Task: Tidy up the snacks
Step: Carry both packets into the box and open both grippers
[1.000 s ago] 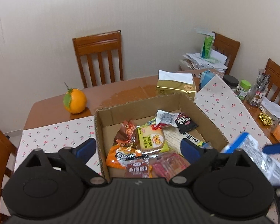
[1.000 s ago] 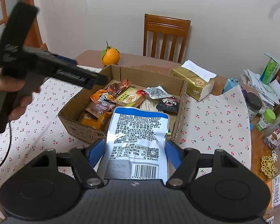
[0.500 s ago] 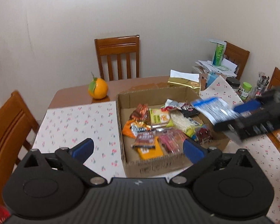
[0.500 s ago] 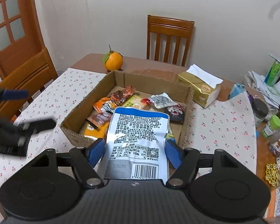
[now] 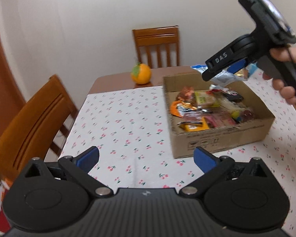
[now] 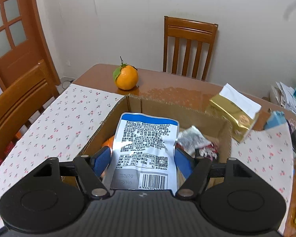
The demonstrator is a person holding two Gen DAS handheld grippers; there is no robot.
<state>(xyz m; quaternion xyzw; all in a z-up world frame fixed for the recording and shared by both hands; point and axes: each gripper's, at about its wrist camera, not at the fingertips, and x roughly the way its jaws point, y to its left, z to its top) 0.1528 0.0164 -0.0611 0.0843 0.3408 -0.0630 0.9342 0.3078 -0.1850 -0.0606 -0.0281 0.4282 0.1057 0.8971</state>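
The right gripper point(image 6: 143, 156) is clamped on a blue-and-white snack packet point(image 6: 146, 150), its blue pads pressing the packet's two side edges; the printed back with barcode faces the camera. The packet hangs above the open cardboard box point(image 6: 205, 116), over the near-left part of its interior, and does not touch the contents. In the left wrist view the same gripper point(image 5: 221, 72) shows from the side, held by a hand point(image 5: 286, 73), with the packet point(image 5: 223, 77) projecting over the box's far rim. The box point(image 5: 223, 138) rests on a cherry-print tablecloth point(image 5: 124, 126) and holds a loose pile of assorted snack packs point(image 5: 203, 106), orange, yellow, red and black wrappers among them. The left gripper point(image 5: 146, 159) hovers over bare tablecloth, to the left of the box's near corner, its jaws spread wide with nothing between them. An orange point(image 6: 126, 77) with a leaf stands on bare wood beyond the box. A gold tissue pack point(image 6: 234, 110) lies off the box's far-right corner.
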